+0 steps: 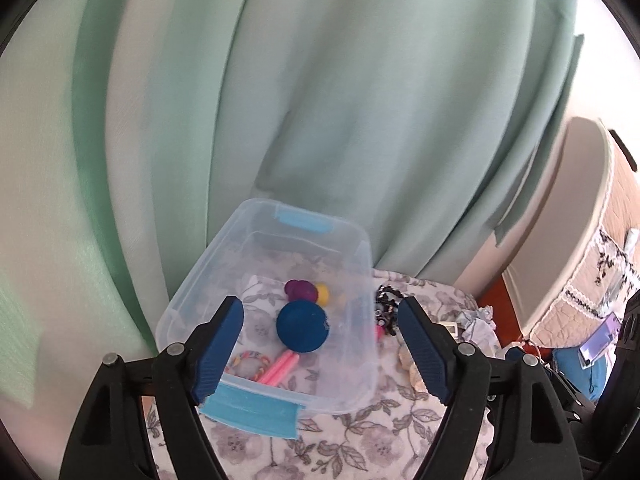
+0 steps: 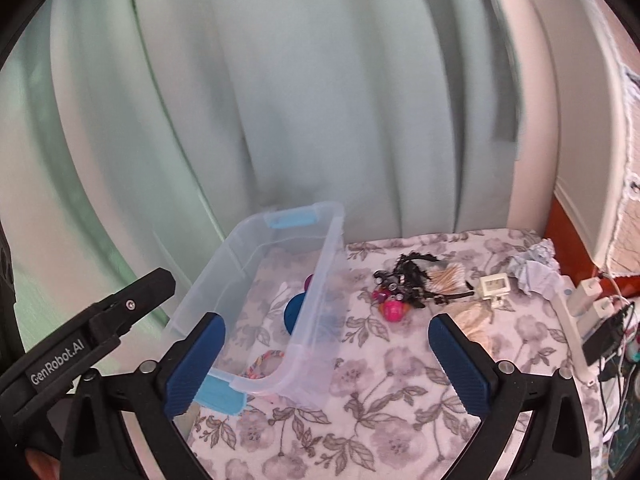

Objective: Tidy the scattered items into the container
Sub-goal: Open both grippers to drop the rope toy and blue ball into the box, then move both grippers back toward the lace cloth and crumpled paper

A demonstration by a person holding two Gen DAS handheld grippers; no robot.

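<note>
A clear plastic bin (image 1: 362, 312) (image 2: 320, 280) with blue latches stands on the floral cloth. Inside lie a dark blue ball (image 1: 303, 326) (image 2: 294, 310), a purple piece (image 1: 299, 289), a yellow ball (image 1: 322, 293), pink sticks (image 1: 280, 368) and a braided ring (image 1: 248, 362) (image 2: 262, 362). My left gripper (image 1: 320, 340) hangs open over the bin's near end, nothing between its fingers. My right gripper (image 2: 326, 354) stands open over the bin's near right corner, also holding nothing. Right of the bin lie a black tangle (image 2: 412, 276) (image 1: 385, 308), a pink toy (image 2: 392, 310), a bundle of sticks (image 2: 448, 276) and a white gadget (image 2: 494, 286).
A pale green curtain (image 1: 320, 100) hangs right behind the bin. Crumpled paper (image 2: 534, 268) lies at the cloth's far right, with white plugs and cables (image 2: 600, 312) past the edge. The left gripper's body (image 2: 92, 332) shows at the left of the right wrist view. A shell-like piece (image 2: 476, 320) lies near my right finger.
</note>
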